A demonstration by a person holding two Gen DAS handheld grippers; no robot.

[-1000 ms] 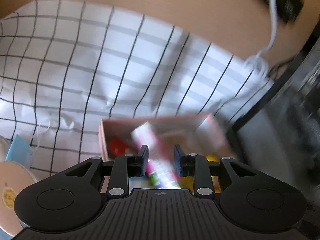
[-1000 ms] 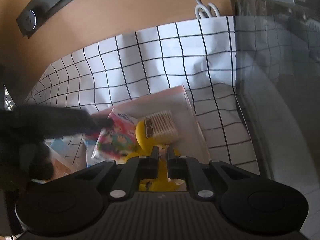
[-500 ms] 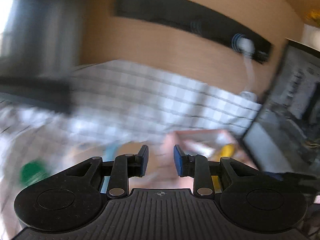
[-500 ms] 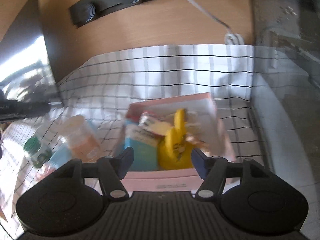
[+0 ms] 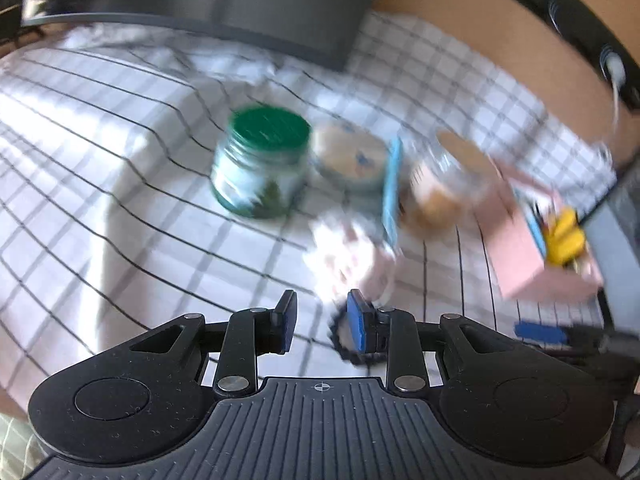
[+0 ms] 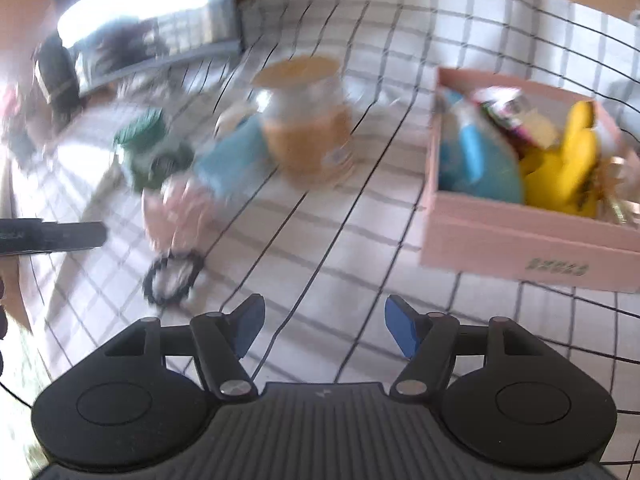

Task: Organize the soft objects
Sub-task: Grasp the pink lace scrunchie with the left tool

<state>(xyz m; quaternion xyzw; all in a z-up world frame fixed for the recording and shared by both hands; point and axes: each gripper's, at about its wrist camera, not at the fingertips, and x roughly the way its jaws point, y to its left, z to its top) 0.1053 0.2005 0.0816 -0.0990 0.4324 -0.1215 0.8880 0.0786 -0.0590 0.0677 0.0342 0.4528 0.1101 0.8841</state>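
Observation:
My left gripper [image 5: 322, 320] is open with nothing between its jaws, low over the checked cloth. A black scrunchie [image 5: 340, 344] lies just under its right finger. A blurred pink-and-white soft thing [image 5: 352, 256] lies a little beyond. My right gripper [image 6: 326, 328] is wide open and empty above bare cloth. To its right the pink box [image 6: 520, 236] holds a yellow plush [image 6: 560, 172], a blue pack [image 6: 476, 160] and a printed packet [image 6: 508, 108]. The right wrist view also shows the scrunchie [image 6: 172, 276] and the pink soft thing [image 6: 176, 208] at the left.
A green-lidded jar [image 5: 260, 164], a round tin [image 5: 348, 156], a flat blue item [image 5: 392, 188] and a jar with orange contents [image 5: 444, 184] stand in a row beyond the soft things. A dark monitor [image 5: 280, 12] rises at the back. The pink box [image 5: 520, 248] sits far right.
Both grippers swung left from over the pink box to the loose items. The packet between the left jaws is gone. The right jaws went from shut to wide open.

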